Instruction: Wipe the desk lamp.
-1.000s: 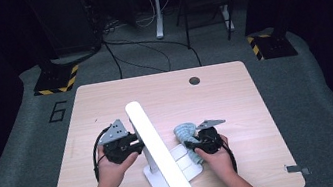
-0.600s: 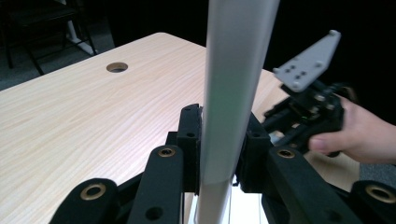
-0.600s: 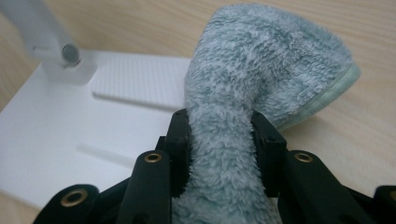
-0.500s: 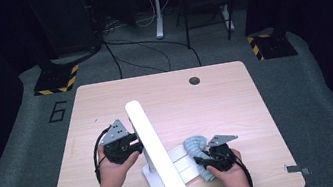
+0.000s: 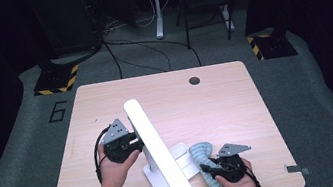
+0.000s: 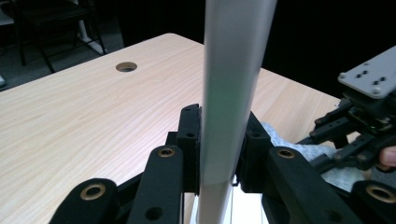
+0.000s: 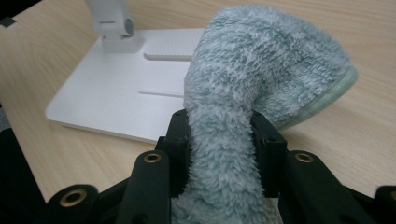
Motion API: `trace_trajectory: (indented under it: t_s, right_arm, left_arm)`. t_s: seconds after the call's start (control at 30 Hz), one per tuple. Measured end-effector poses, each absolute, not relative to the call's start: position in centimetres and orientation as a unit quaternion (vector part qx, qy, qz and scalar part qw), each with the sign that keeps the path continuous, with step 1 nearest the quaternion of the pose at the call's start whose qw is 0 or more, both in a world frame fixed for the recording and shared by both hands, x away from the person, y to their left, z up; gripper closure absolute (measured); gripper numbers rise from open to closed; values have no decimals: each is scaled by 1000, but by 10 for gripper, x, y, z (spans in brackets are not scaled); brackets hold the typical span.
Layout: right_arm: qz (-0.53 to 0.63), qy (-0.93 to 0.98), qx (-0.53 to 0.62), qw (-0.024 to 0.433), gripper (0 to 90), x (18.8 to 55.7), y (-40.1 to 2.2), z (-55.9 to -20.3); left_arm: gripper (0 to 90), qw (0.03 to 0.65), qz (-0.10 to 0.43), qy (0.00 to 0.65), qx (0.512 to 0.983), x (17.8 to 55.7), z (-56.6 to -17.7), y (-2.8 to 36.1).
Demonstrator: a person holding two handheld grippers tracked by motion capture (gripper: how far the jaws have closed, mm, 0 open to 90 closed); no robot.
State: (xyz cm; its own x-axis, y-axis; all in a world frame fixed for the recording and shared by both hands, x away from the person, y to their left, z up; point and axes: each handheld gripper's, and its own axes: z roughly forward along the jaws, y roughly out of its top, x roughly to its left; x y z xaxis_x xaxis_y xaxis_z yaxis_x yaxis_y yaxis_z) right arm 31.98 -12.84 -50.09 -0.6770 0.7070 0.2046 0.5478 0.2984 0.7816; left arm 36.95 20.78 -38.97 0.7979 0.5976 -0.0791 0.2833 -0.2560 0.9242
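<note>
A white desk lamp with a long bar point(image 5: 156, 153) stands on its flat base point(image 5: 184, 154) near the table's front edge. My left gripper point(image 5: 134, 141) is shut on the lamp's white bar point(image 6: 229, 93), which runs upright between the jaws of that gripper point(image 6: 219, 140). My right gripper point(image 5: 207, 169) is shut on a fluffy grey-blue cloth point(image 5: 201, 151) just right of the base. In the right gripper view the cloth point(image 7: 261, 60) bulges out past the gripper point(image 7: 223, 135) and rests on the table beside the lamp base point(image 7: 121, 88).
The wooden table point(image 5: 237, 107) has a round cable hole point(image 5: 194, 80) at the back. Dark floor with cables, a chair and stands lies beyond it. The other hand's gripper point(image 6: 369, 112) shows at the right of the left gripper view.
My right gripper has pulled the cloth off the lamp base, to the right and toward the table's front edge. The left gripper and the lamp have stayed put.
</note>
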Motion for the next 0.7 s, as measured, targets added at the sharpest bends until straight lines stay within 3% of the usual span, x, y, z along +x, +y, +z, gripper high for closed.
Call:
trace_trajectory:
  t_s: [0.23, 0.7]
  right_arm:
    - [437, 816, 368, 84, 649, 319, -106, -506]
    - [430, 802, 399, 114, 648, 350, -101, -508]
  left_arm:
    - [749, 540, 140, 273, 784, 368, -389, 208]
    - [706, 554, 115, 257, 783, 362, -390, 213]
